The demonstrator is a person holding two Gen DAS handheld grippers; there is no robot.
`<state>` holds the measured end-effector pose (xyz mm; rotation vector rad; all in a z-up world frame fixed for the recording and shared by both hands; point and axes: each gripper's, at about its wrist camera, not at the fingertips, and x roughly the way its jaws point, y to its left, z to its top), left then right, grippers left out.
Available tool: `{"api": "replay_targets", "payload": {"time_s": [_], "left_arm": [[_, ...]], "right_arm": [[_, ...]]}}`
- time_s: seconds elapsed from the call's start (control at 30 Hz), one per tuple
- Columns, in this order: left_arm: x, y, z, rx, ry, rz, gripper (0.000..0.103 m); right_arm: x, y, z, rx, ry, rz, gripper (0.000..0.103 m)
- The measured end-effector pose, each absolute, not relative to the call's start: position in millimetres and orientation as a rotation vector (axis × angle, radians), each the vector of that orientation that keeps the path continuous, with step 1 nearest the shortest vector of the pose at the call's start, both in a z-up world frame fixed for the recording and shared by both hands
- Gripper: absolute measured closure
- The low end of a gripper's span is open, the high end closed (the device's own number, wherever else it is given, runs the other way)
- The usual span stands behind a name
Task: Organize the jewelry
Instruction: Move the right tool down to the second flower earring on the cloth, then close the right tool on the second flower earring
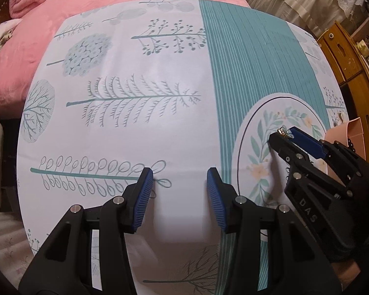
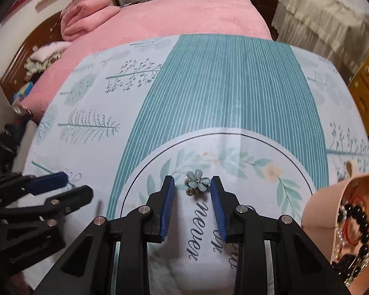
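A small pale-blue flower jewel with amber beads lies on the printed tablecloth, inside the round leaf wreath. My right gripper is open, with the jewel between its blue fingertips and not touching either. In the left wrist view the jewel shows at the right gripper's tip. My left gripper is open and empty over the white part of the cloth; it also shows in the right wrist view. A pink jewelry box at the right holds black bead bracelets and pearls.
A pink blanket covers the bed beyond the table. A wooden cabinet stands at the right, cream ruffled fabric at the back right. The pink box sits at the table's right edge.
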<state>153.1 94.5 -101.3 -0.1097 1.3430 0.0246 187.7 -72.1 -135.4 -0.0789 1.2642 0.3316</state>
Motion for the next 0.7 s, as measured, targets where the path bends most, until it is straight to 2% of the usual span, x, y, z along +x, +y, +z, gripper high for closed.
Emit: {"api": "replay_targets", "payload": {"time_s": [0.1,0.37,0.6,0.67,0.7], "left_arm": [[153.5,96.8,-98.9,-0.115,1.34,0.028,0.061],[149.4,92.3,-96.9,-0.075,1.339,0.022,0.061],[127.6,68.7,-88.8,-0.022,1.342,-0.041,0.06],[119.2,58.8,-87.9,-0.002,1.345,-0.068,0.048],[113.5,52.8,-87.3,0.009,1.344,-0.081,0.045]], "right_arm": [[188.2,-68.8,-135.6,-0.094,1.259,0.326,0.083],[176.1,-77.1,-125.6,-0.062,1.25,0.337,0.083],[133.6,-105.0,-80.3,0.023,1.209,0.365,0.083],[115.9,-114.7,-68.4,0.042,1.207,0.365,0.083],[107.7,-119.8,-63.9,0.051,1.209,0.362,0.083]]}}
